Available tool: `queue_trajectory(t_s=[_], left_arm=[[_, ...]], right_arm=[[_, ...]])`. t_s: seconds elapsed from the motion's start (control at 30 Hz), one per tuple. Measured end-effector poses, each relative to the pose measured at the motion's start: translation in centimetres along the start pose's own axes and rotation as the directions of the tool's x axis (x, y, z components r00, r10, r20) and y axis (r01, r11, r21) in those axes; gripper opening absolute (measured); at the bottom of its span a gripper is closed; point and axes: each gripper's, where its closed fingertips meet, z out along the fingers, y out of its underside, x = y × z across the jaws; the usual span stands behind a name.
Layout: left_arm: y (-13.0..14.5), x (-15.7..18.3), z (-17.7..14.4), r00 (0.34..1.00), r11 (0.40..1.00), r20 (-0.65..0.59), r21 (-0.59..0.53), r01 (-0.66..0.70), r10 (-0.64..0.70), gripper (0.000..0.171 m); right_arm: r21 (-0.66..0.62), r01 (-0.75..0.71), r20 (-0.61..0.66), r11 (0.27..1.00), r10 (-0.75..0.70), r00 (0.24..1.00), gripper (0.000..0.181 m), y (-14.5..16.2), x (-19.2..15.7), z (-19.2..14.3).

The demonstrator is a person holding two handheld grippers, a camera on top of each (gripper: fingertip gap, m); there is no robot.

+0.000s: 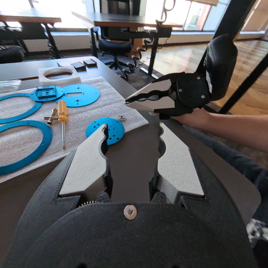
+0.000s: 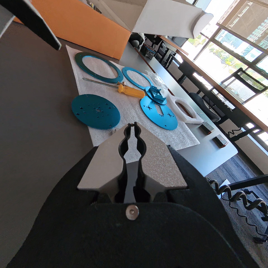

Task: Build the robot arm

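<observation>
My left gripper point(image 1: 132, 125) is open and empty, low over the dark table point(image 1: 130, 162). Its left finger overlaps a small blue disc with several holes point(image 1: 114, 131), which lies half on a white foam sheet point(image 1: 101, 114). My right gripper point(image 2: 131, 124) is shut on a tiny metal piece at its tips and is held above the foam sheet's corner. It also shows in the left wrist view point(image 1: 125, 102), coming in from the right. A small silver hub point(image 1: 121, 117) lies on the foam just below those tips. The same blue disc point(image 2: 95, 111) shows in the right wrist view.
On the foam lie a yellow screwdriver point(image 1: 62, 110), a metal cross wrench point(image 1: 51, 116), two blue rings point(image 1: 29, 146), a slotted blue disc point(image 1: 81, 95) and a blue bracket point(image 1: 46, 92). Behind are a white foam frame point(image 1: 58, 75), small dark blocks point(image 1: 84, 64) and an orange box point(image 2: 81, 26).
</observation>
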Motion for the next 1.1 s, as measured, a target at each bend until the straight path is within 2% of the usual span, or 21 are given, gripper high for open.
queue_trajectory(t_s=[0.2, 0.4, 0.47, 0.6, 0.73, 0.83, 0.9, 0.97, 1.1], left_arm=[[-0.7, 1.4, -0.7, 0.991, 0.985, 0.109, 0.161, 0.059, -0.077, 0.066], [-2.8, 1.0, -2.7, 0.962, 0.924, 0.247, 0.383, 0.013, -0.116, 0.053], [-2.7, 1.0, -2.5, 0.956, 0.929, 0.275, 0.369, -0.006, -0.103, 0.053], [-1.9, 1.5, -0.7, 0.949, 0.964, 0.313, 0.260, -0.053, -0.032, 0.056], [-1.5, 1.7, 0.5, 0.943, 0.977, 0.334, 0.192, -0.088, 0.019, 0.056], [-2.2, 1.9, 0.9, 0.939, 0.973, 0.343, 0.203, -0.110, 0.034, 0.048], [-3.8, 1.6, 0.6, 0.941, 0.973, 0.338, 0.220, -0.069, -0.010, 0.048], [-6.9, 1.5, 0.1, 0.946, 0.977, 0.315, 0.214, 0.005, -0.074, 0.054], [-17.2, 1.6, -2.0, 0.939, 0.960, 0.321, 0.278, 0.031, -0.123, 0.053]], right_arm=[[0.029, -0.045, -0.019, 0.999, 0.046, 0.999, 0.004, -1.5, -0.1, -0.3], [0.038, -0.121, 0.008, 0.992, 0.121, 0.993, 0.003, -2.2, 1.0, 0.1], [0.033, -0.114, -0.003, 0.993, 0.114, 0.993, 0.003, -1.7, 1.5, 0.1], [0.037, -0.145, -0.001, 0.989, 0.146, 0.989, 0.003, -0.9, 2.9, -0.1], [0.082, -0.162, 0.030, 0.983, 0.160, 0.987, 0.003, -2.3, 5.0, 0.7], [0.096, -0.115, 0.049, 0.989, 0.110, 0.993, 0.003, -4.0, 6.2, 1.1], [0.085, -0.108, 0.066, 0.991, 0.102, 0.993, 0.003, -5.3, 6.7, 1.2], [0.062, -0.095, 0.043, 0.994, 0.093, 0.995, 0.003, -6.4, 7.7, 1.2], [0.039, -0.110, 0.005, 0.993, 0.110, 0.994, 0.004, -8.7, 9.3, 0.9]])
